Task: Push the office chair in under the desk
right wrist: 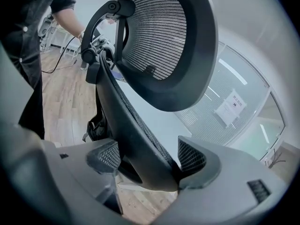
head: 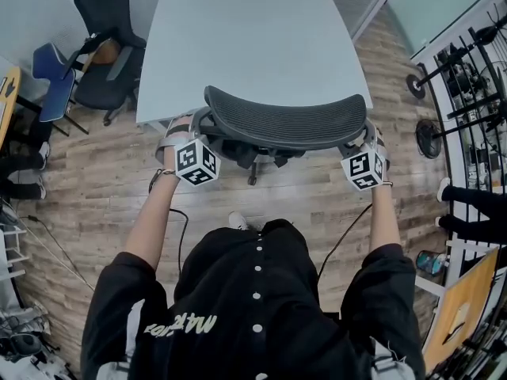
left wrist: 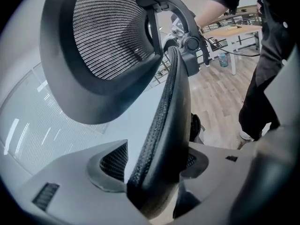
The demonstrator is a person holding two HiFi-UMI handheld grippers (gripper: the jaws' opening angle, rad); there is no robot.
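Observation:
A black mesh office chair (head: 285,121) stands at the near edge of the pale desk (head: 245,30), its backrest towards me and its seat hidden under the desk top. My left gripper (head: 188,129) is shut on the backrest's left edge and my right gripper (head: 367,143) on its right edge. In the left gripper view the backrest frame (left wrist: 168,111) runs between the pads of the left gripper (left wrist: 154,165), with the headrest (left wrist: 103,46) above. The right gripper view shows the right gripper (right wrist: 145,161) clamped on the frame (right wrist: 126,125), below the headrest (right wrist: 164,36).
A second black chair (head: 107,46) and a blue chair (head: 55,81) stand at the back left. A metal rack (head: 467,77) lines the right side. Cables (head: 178,228) trail over the wooden floor by my feet. A wooden board (head: 459,307) leans at the lower right.

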